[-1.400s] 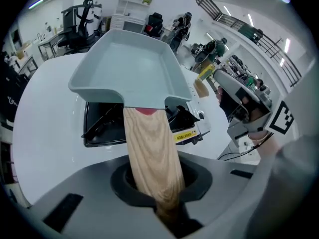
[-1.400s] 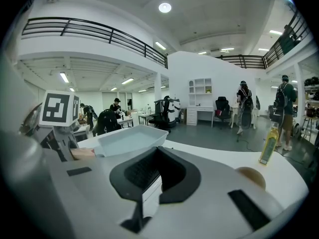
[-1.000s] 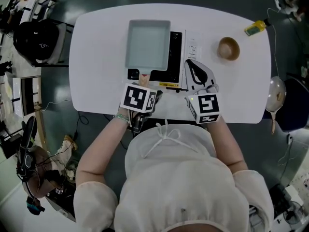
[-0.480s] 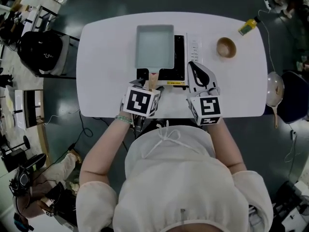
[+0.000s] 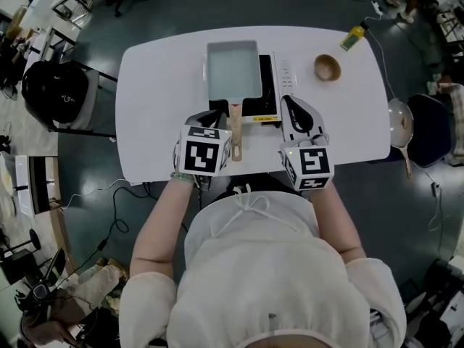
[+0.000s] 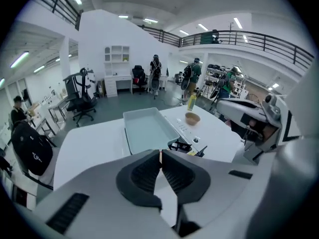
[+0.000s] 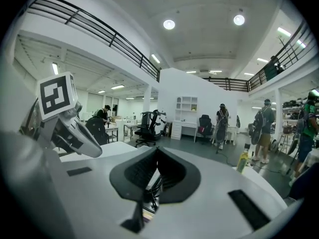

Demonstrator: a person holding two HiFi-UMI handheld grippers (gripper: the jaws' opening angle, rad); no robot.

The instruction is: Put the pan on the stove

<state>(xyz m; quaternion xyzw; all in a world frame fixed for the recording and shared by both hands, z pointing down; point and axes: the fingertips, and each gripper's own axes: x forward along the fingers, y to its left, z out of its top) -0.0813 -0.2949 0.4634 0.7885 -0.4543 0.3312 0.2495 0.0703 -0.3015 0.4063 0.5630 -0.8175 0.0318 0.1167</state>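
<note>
The left claw (image 6: 160, 155) hangs with its jaws pressed together and nothing gripped; only a sliver of brown wood shows past the tips. The pan's wooden handle (image 5: 235, 130) lies just beside it at 3 o'clock in the head view. The handle's long axis runs from 12 to 6, with the free end pointing back toward the person. From this claw the rectangular pan (image 5: 233, 69) lies at about 1 o'clock. It sits on the black stove (image 5: 267, 85) in the middle of the white surface (image 5: 159, 100), covering the stove's left part. The right claw (image 7: 157, 152) is also closed, tips meeting, and holds nothing. It hovers on the other side of the handle, beside the stove's pale control strip (image 5: 288, 75). The left claw is the nearer of the two to the handle, so any adjustment to the pan would likely fall to it, approaching sideways across the handle's length. The pan's pale interior shows nothing inside. Further out, at 1 o'clock from the right claw, a small wooden bowl (image 5: 327, 67) stands well apart from the stove and looks empty. A yellow bottle (image 5: 353, 36) lies beyond it near the far edge. With the pan resting on the stove, the task appears done.
</note>
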